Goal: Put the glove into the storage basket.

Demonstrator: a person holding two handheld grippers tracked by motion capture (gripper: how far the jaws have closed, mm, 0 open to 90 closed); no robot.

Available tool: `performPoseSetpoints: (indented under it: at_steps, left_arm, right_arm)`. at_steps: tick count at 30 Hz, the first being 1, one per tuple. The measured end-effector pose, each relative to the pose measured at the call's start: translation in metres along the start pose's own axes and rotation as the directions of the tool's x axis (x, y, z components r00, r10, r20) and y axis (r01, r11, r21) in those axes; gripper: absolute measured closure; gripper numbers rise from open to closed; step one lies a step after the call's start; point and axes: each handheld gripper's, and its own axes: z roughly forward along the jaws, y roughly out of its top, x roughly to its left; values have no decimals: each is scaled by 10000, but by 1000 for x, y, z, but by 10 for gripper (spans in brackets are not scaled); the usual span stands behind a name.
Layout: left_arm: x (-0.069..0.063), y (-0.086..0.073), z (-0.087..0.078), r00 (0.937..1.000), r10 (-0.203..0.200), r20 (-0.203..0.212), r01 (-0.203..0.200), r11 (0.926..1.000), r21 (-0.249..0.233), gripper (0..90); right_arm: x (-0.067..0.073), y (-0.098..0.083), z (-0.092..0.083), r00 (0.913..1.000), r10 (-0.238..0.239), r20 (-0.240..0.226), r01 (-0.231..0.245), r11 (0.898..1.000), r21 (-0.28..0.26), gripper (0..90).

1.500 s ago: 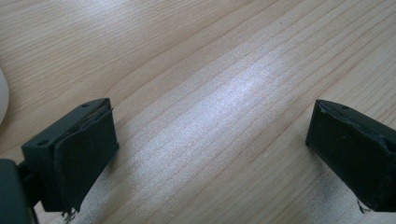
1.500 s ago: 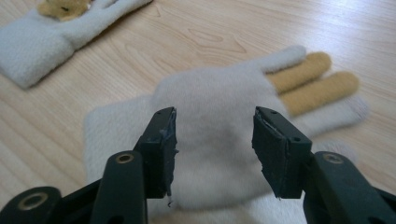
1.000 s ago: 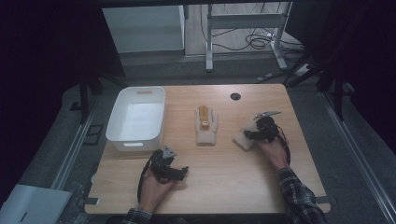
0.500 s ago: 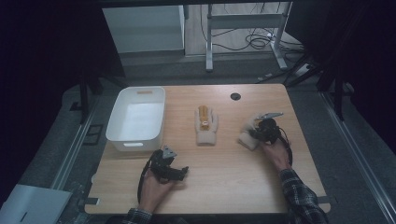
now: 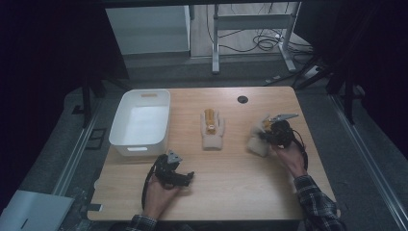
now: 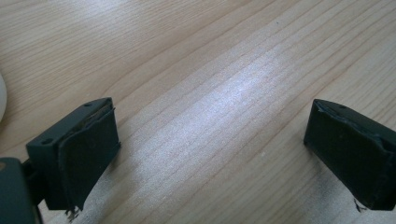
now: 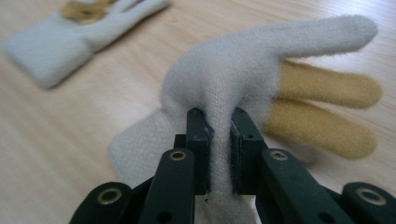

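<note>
Lifted slightly since before, the right claw [image 7: 219, 140] has just clenched on the white glove [image 7: 233, 79].

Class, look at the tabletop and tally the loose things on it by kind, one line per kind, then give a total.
Gloves: 2 (one lying flat at mid-table, one pinched in the right tool)
White bins: 1
Total: 3

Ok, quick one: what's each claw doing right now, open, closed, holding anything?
Left claw: open, nothing between its jaws, over bare table.
Right claw: its jaws have just been closing and now pinch a fold of the white glove.
</note>
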Motion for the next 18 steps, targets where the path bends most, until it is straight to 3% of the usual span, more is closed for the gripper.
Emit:
performPoseSetpoints:
  at_steps: [9, 18]
  left_arm:
    - [0, 0, 0, 10000, 16, 3, -16, 10000, 17, 31]
    - [0, 0, 0, 10000, 14, -17, -14, 10000, 0, 31]
  right_arm:
    - [35, 2, -26, 9944, -795, -690, 774, 9965, -324, 794]
    - [80, -9, -40, 9728, -1527, -1744, 1493, 9883, -323, 791]
